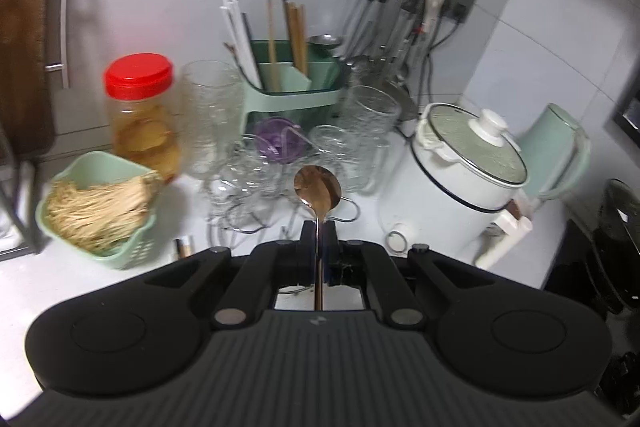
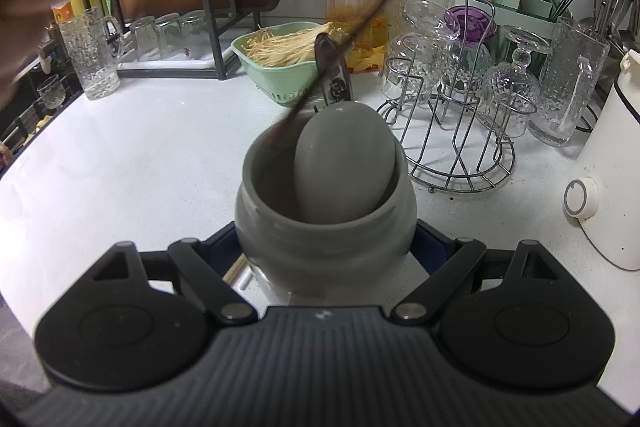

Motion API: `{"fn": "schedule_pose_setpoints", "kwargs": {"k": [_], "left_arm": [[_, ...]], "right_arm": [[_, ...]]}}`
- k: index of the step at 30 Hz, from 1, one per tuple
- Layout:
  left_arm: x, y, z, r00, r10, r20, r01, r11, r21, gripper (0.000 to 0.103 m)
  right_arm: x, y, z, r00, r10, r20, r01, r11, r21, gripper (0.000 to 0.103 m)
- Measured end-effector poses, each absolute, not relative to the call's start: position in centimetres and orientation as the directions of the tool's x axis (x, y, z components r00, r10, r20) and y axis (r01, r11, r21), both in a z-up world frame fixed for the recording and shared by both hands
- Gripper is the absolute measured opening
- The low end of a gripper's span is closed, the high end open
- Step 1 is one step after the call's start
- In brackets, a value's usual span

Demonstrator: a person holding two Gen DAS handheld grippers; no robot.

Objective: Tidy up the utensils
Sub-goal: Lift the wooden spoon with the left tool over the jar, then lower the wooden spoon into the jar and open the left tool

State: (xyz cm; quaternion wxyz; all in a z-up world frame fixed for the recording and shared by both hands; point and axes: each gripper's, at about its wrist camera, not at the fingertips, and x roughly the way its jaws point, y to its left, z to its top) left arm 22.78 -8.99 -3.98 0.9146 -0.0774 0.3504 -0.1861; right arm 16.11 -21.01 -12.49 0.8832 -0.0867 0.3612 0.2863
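- A copper-toned spoon [image 1: 318, 187] is clamped by its handle between the closed fingers of the left gripper [image 1: 319, 227], bowl end pointing away from the camera, above the bench [image 1: 100, 287].
- In the right wrist view the same spoon [image 2: 344, 43] is seen slanting, its lower end inside the grey ceramic jar [image 2: 326, 227].
- The jar is grasped around its body by the right gripper [image 2: 326, 247]; a grey ladle-like scoop [image 2: 344, 163] stands in it.
- Behind, a green utensil caddy [image 1: 292, 83] with chopsticks [image 1: 296, 31] is seen, near a wire glass rack [image 2: 452, 131].
- A red-lidded jar [image 1: 138, 115] and a green noodle basket [image 1: 96, 211] lie at left; a white cooker [image 1: 460, 179] at right.
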Motion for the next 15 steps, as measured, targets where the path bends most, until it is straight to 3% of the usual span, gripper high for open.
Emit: {"fn": "schedule_pose_setpoints", "kwargs": {"k": [15], "left_arm": [[20.1, -7.7, -5.4, 0.656, -0.389, -0.647, 0.246, 0.92, -0.304, 0.004]], "right_arm": [[16.2, -21.2, -12.5, 0.57, 0.455, -0.685, -0.581, 0.812, 0.056, 0.091]]}}
